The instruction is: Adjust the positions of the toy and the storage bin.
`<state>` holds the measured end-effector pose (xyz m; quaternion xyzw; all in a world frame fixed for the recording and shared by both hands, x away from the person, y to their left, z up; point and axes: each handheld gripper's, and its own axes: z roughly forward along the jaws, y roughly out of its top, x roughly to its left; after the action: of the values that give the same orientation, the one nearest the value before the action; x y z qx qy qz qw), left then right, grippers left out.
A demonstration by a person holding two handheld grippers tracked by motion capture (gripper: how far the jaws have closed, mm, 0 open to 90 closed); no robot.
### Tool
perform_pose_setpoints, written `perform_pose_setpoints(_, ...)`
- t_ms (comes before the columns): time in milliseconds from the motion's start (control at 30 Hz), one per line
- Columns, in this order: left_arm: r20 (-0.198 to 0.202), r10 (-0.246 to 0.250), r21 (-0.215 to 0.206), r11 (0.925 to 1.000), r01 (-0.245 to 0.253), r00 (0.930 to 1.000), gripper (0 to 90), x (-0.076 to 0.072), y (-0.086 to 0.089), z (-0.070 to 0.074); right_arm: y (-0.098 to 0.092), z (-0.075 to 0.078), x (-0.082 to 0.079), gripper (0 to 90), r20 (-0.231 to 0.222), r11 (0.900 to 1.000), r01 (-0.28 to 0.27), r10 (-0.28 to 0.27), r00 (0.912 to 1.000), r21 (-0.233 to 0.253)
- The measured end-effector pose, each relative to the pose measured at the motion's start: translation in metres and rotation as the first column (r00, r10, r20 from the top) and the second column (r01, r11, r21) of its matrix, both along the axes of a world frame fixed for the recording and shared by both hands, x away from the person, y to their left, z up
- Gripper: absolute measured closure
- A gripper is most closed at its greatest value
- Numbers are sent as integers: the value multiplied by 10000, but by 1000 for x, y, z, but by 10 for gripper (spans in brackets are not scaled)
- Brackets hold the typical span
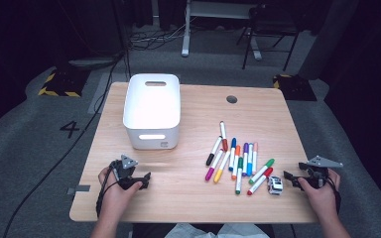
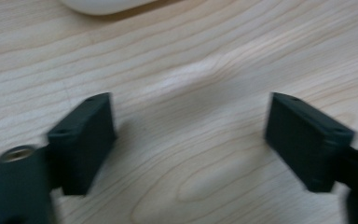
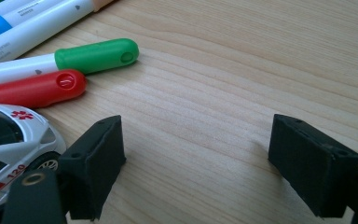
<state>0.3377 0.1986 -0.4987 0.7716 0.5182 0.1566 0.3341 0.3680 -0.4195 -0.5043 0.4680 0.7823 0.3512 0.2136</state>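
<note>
We are resting both tools on the table [image 1: 188, 198] with nothing gripped. The left gripper [image 1: 146, 179] is sitting near the front left edge, its jaws spread wide over bare wood, with the white bin [image 1: 152, 111] standing farther ahead. The right gripper [image 1: 290, 179] is sitting at the front right, jaws likewise wide apart and empty, just beside the toy car [image 3: 9, 149]. In our judgement we are at the approach step: the car is the nearest thing to grasp. The next move calls for swinging the right gripper toward the car so the jaws straddle its body, then closing. The markers [image 1: 235, 158] are lying close by, the red-capped marker [image 3: 37, 88] and green-capped marker [image 3: 95, 55] almost touching the car, so we should be avoiding them. On the car we are reading "120" in red beside a red star emblem; the floor mark reads "4" [image 1: 69, 129]
</note>
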Motion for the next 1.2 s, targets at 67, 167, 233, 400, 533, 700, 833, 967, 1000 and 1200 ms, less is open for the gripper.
perform_pose_setpoints(67,14,-129,-158,9998,130,9999,169,1,1,6,0,0,0,183,4,10000,-20,20,10000,-18)
perform_pose_setpoints(167,201,-262,-31,9996,263,9995,206,2,1,13,0,0,0,183,7,10000,-10,10,10000,1)
perform_pose_setpoints(233,325,-294,-122,9995,298,9990,206,1,2,21,0,0,0,183,7,10000,-1,1,10000,14)
perform_pose_setpoints(400,633,-480,-140,9987,490,9968,219,-2,7,45,0,0,0,183,11,10000,-15,15,10000,-13)
perform_pose_setpoints(533,826,-442,-456,9978,481,9956,228,-1,15,62,0,0,0,183,11,10000,-15,15,10000,-5)
perform_pose_setpoints(700,994,-322,-289,9990,353,9945,207,3,24,75,0,0,0,183,1,10000,-13,13,10000,-10)
perform_pose_setpoints(833,1282,-120,-570,9982,195,9917,203,6,34,91,0,0,0,183,2,10000,-8,8,10000,21)
perform_pose_setpoints(967,1540,32,-498,9987,46,9881,208,11,40,102,0,0,0,183,5,10000,-14,14,10000,8)
perform_pose_setpoints(1000,1540,32,-498,9987,46,9881,210,11,40,102,0,0,0,183,5,10000,-14,14,10000,8)
perform_pose_setpoints(1200,1878,250,-990,9951,-64,9819,224,27,41,115,0,0,0,183,6,10000,-16,16,10000,6)
